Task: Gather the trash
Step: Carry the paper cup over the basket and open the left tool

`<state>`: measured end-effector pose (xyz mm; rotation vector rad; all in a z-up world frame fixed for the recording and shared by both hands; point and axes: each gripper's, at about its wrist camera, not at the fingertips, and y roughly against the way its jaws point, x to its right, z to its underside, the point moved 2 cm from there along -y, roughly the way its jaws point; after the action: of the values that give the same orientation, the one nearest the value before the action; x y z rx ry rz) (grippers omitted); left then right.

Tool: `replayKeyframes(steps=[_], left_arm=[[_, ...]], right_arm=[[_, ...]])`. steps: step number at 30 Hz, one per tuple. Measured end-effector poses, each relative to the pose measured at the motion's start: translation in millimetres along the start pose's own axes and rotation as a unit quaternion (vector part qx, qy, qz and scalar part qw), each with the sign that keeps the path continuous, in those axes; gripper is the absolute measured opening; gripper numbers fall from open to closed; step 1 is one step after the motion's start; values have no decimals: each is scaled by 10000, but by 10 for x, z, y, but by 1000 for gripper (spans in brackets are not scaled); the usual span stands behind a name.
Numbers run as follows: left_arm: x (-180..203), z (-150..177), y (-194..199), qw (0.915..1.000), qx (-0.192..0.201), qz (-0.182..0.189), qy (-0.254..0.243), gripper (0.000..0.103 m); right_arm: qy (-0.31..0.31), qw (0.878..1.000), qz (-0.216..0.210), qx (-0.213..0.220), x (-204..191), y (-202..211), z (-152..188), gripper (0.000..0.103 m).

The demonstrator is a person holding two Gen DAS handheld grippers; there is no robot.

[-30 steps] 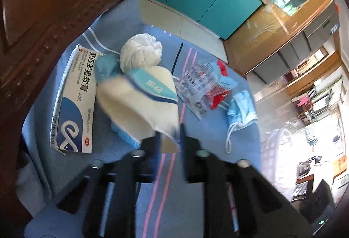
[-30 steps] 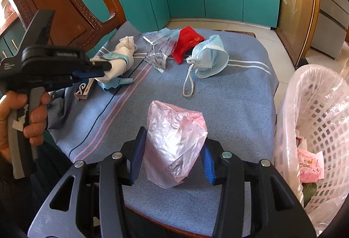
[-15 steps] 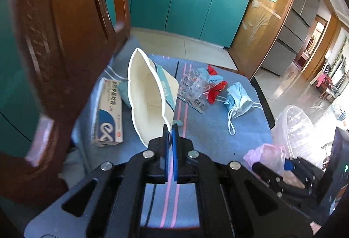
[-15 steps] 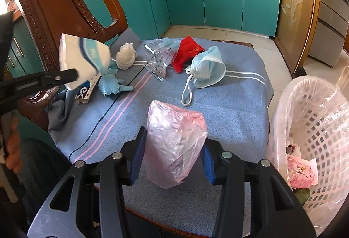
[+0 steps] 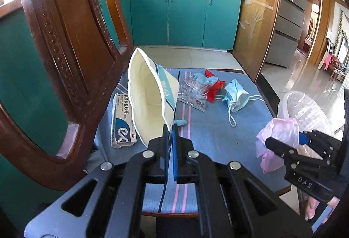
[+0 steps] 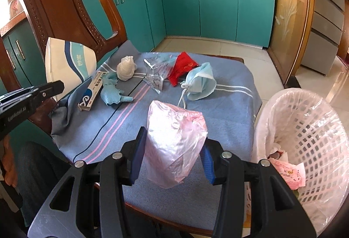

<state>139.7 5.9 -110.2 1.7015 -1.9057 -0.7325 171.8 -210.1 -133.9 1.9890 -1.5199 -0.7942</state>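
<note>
My left gripper [image 5: 169,132] is shut on the rim of a squashed white paper cup [image 5: 150,96] with a blue band, lifted above the blue cloth [image 5: 218,128]; the right wrist view shows the same cup [image 6: 69,63] at the left. My right gripper [image 6: 172,150] is shut on a crumpled pink plastic bag [image 6: 174,144], held over the cloth's near edge beside the white lined basket [image 6: 305,128]. On the cloth lie a medicine box [image 6: 91,90], a teal glove [image 6: 111,91], a white paper ball [image 6: 125,67], a clear wrapper [image 6: 154,76], a red packet [image 6: 182,65] and a blue face mask [image 6: 200,83].
A carved wooden chair back [image 5: 65,52] rises close at the left of the cloth. Teal kitchen cabinets [image 6: 218,11] stand behind. The basket holds pink wrappers [image 6: 288,172] at its bottom. Tiled floor [image 5: 305,76] lies to the right.
My left gripper closed on the paper cup's rim and lifted it off the cloth, rolling level. My right gripper rose slightly with the pink bag still in it.
</note>
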Motion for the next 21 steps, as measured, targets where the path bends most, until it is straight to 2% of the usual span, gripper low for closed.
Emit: replayKeyframes(steps=[5, 10, 15, 21], left_arm=[[49, -1, 80, 9999, 84, 28, -81, 4], [154, -15, 143, 9996, 138, 135, -200, 4], [260, -22, 116, 9990, 73, 345, -261, 4], [525, 23, 47, 9969, -62, 599, -503, 4]], right_arm=[[11, 9999, 47, 161, 1, 103, -44, 46], [-153, 9988, 172, 427, 169, 298, -132, 46], [-409, 9957, 431, 709, 488, 547, -169, 46], [-830, 9893, 821, 880, 977, 796, -56, 46]])
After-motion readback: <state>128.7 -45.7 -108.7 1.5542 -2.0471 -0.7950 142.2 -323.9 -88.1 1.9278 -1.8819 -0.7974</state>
